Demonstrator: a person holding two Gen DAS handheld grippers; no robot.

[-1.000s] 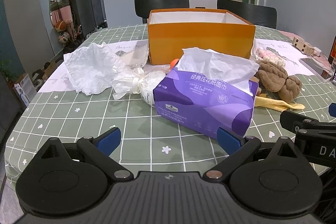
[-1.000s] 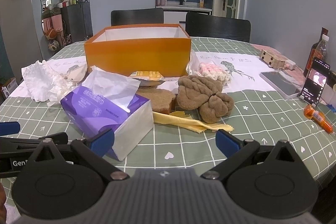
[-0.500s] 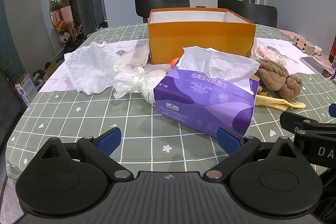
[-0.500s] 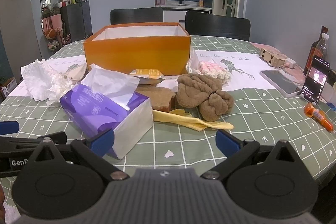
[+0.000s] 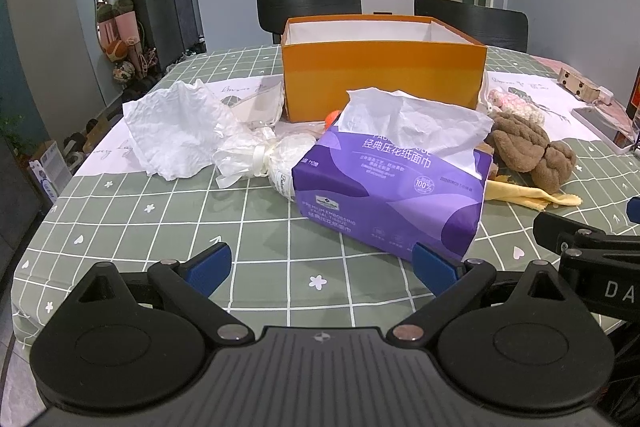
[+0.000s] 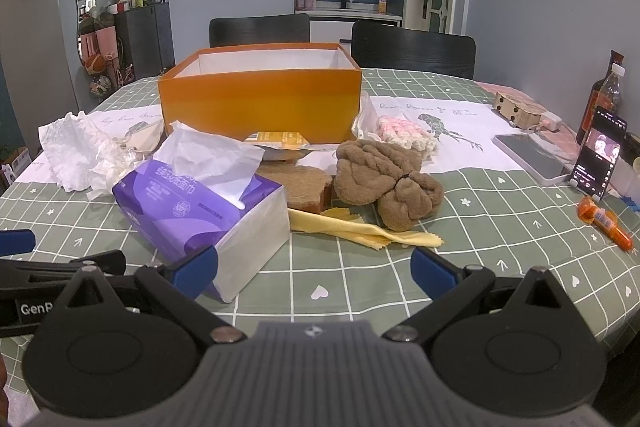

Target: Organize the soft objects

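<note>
Both the left gripper and right gripper hang wide, empty. I'd pinch the tissue pack low, not its loose sheet, then lift into the box.

The worktop wears a sage-green cloth with a white grid, dotted with small white hearts and flowers. The open box is orange outside and white inside. The tissue pack is purple with paler lilac swirls and white lettering; its end face is white in the right wrist view. The crumpled paper is white. The knotted towel is brown, the cloth under it pale yellow with zigzag edges. Both grippers are black with blue fingertips.
</note>
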